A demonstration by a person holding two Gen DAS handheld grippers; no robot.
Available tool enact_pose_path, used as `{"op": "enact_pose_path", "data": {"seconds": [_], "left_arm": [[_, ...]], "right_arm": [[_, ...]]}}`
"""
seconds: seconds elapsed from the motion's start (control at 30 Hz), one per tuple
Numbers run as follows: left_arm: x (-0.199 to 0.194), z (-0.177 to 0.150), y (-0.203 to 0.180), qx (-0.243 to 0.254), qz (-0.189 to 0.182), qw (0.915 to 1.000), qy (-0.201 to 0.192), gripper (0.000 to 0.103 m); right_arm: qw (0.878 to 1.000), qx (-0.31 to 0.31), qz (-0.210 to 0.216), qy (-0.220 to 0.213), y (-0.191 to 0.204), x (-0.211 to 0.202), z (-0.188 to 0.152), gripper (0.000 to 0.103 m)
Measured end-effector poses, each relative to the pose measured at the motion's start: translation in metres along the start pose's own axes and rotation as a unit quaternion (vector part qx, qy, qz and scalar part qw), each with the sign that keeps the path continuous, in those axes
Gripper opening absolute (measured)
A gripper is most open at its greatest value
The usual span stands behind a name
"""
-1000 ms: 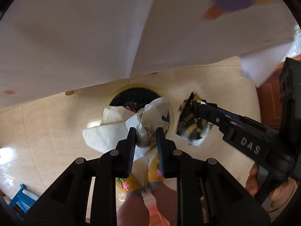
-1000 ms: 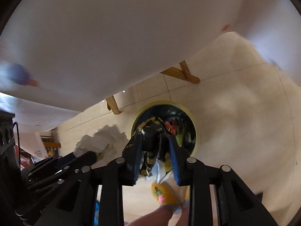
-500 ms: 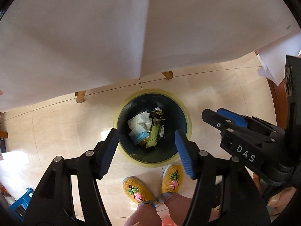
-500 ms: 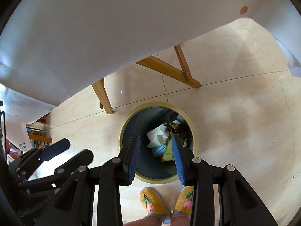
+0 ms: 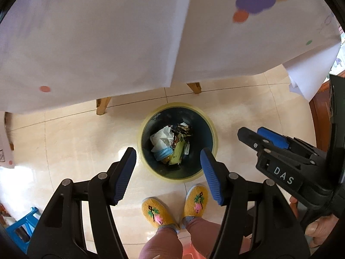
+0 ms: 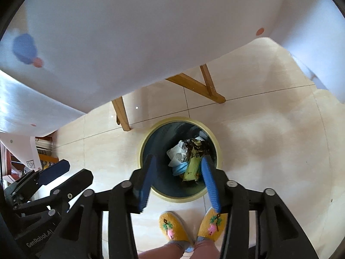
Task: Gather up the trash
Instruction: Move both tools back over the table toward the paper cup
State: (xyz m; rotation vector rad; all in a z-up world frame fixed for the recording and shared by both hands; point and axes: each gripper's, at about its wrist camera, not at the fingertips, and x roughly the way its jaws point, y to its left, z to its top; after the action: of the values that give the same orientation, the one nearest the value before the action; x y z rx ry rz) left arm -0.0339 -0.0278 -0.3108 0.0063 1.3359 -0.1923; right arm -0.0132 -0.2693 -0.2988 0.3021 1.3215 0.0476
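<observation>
A round bin with a yellow rim (image 5: pixel 212 127) (image 6: pixel 218 146) stands on the tiled floor below both grippers. Inside lie crumpled white paper (image 5: pixel 161 138) (image 6: pixel 177 153), a dark snack wrapper (image 5: pixel 183 129) (image 6: pixel 197 145), a green packet (image 5: pixel 179 151) (image 6: pixel 193 168) and something blue (image 5: pixel 162 153). My left gripper (image 5: pixel 168 157) hangs open above the bin, its blue pads empty. My right gripper (image 6: pixel 177 166) is open too, with nothing between its fingers. It shows at the right of the left wrist view (image 5: pixel 258 136); the left gripper shows at the lower left of the right wrist view (image 6: pixel 71 170).
A white tablecloth (image 5: pixel 107 43) (image 6: pixel 151 32) with coloured dots hangs over the far side, with wooden table legs (image 5: pixel 102 105) (image 6: pixel 123 114) beneath. A person's feet in yellow slippers (image 5: pixel 155 213) (image 6: pixel 170 226) stand just before the bin. A blue stool (image 5: pixel 21 226) sits at the lower left.
One second ago the left gripper held crumpled paper and the right a dark wrapper. Both opened and the trash fell into the bin. The grippers have since lifted higher.
</observation>
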Motion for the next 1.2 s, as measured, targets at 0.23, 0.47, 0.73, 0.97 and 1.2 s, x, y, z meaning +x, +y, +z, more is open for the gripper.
{"op": "enact_pose_path", "data": {"seconds": [0.23,0.47,0.73,0.97,1.2], "left_arm": [[-0.064,0.004,0.004,-0.016,0.002,0.9998,-0.008,0.059],[-0.158,0.011,0.001,-0.02,0.004,0.9992,-0.035,0.059],[-0.27,0.031,-0.003,-0.031,0.012,0.995,-0.094,0.059],[-0.347,0.046,0.0,-0.053,0.027,0.987,-0.149,0.059],[-0.401,0.055,0.009,-0.082,0.05,0.9763,-0.194,0.059]], "right_arm": [[1.0,-0.005,0.002,0.003,0.021,-0.045,-0.002,0.052],[0.999,-0.036,0.003,-0.019,0.05,-0.13,0.006,0.064],[0.993,-0.077,0.016,-0.083,0.08,-0.242,0.027,0.07],[0.982,-0.115,0.032,-0.143,0.098,-0.316,0.053,0.071],[0.968,-0.141,0.057,-0.198,0.103,-0.37,0.084,0.072]]}}
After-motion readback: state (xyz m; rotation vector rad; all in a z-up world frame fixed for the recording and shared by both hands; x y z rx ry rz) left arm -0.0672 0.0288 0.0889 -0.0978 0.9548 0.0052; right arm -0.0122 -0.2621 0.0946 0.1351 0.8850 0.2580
